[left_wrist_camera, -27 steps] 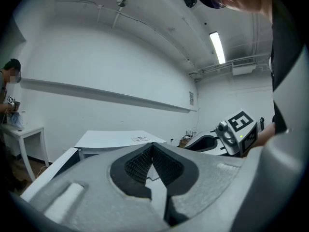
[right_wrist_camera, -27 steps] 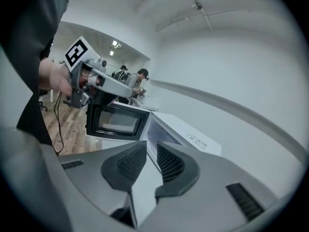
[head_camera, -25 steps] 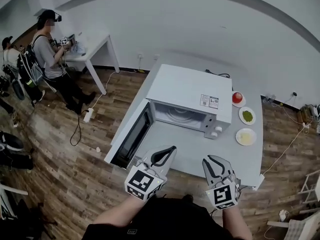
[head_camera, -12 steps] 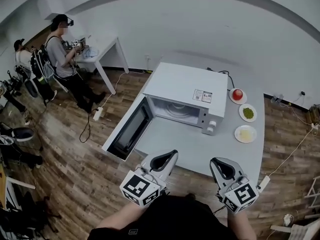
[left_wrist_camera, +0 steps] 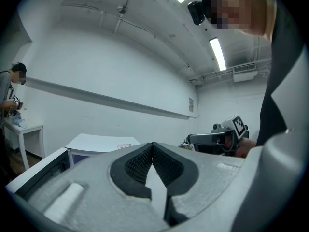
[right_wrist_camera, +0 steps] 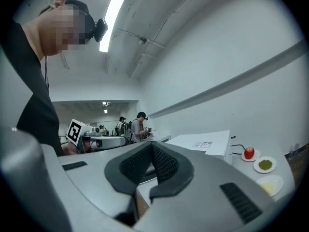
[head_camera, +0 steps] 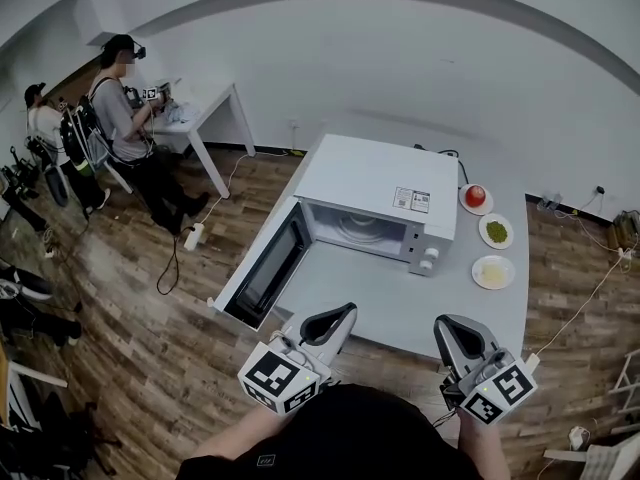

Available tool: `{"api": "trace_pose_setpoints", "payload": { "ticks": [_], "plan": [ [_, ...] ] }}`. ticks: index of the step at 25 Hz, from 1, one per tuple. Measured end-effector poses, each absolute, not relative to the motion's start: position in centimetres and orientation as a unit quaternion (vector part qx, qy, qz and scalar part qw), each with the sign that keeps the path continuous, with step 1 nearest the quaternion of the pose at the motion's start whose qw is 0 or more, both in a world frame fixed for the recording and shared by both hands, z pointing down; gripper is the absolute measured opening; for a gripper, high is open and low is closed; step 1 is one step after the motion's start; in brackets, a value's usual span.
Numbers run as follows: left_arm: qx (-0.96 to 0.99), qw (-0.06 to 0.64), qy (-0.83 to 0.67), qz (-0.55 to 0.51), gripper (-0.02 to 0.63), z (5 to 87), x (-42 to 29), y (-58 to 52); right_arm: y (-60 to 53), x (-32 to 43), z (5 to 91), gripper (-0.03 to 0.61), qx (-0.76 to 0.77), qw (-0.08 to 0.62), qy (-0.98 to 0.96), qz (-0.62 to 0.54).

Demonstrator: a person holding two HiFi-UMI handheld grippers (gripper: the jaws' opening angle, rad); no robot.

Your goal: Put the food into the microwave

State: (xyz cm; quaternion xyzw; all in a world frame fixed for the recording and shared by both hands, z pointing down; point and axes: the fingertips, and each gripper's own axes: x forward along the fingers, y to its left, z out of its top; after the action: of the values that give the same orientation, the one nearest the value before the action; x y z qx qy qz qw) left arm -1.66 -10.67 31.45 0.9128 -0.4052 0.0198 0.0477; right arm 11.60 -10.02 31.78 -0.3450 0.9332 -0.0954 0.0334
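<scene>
Currently both are hovering empty in front of the microwave point(head_camera: 380, 183): the left hand-held gripper point(head_camera: 338, 315) is sitting pressed together, and the right hand-held gripper point(head_camera: 452, 326) has just been closing its jaws on nothing. The food point(head_camera: 476, 195) is waiting on three plates point(head_camera: 482, 230) on the counter point(head_camera: 380, 298) right of the open microwave; pinching a shallow rim is probably risking a tilt, spilling food.

The head view looks steeply down from above the person onto the grey rectangular table point(head_camera: 400, 306) and white box-shaped microwave point(head_camera: 385, 183). The left gripper view and right gripper view ride close behind the jaws of the left tool point(head_camera: 340, 314) and right tool point(head_camera: 452, 324), facing level; both share the microwave's top
</scene>
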Motion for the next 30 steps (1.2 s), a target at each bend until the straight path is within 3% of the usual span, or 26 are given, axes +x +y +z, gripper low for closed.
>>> {"api": "trace_pose_setpoints", "payload": {
  "ticks": [30],
  "plan": [
    [0.905, 0.043, -0.423, 0.013, 0.008, 31.5, -4.3, -11.0, -10.2, 8.8, 32.3, 0.012, -0.328, 0.007, 0.940, -0.092]
  ]
}}
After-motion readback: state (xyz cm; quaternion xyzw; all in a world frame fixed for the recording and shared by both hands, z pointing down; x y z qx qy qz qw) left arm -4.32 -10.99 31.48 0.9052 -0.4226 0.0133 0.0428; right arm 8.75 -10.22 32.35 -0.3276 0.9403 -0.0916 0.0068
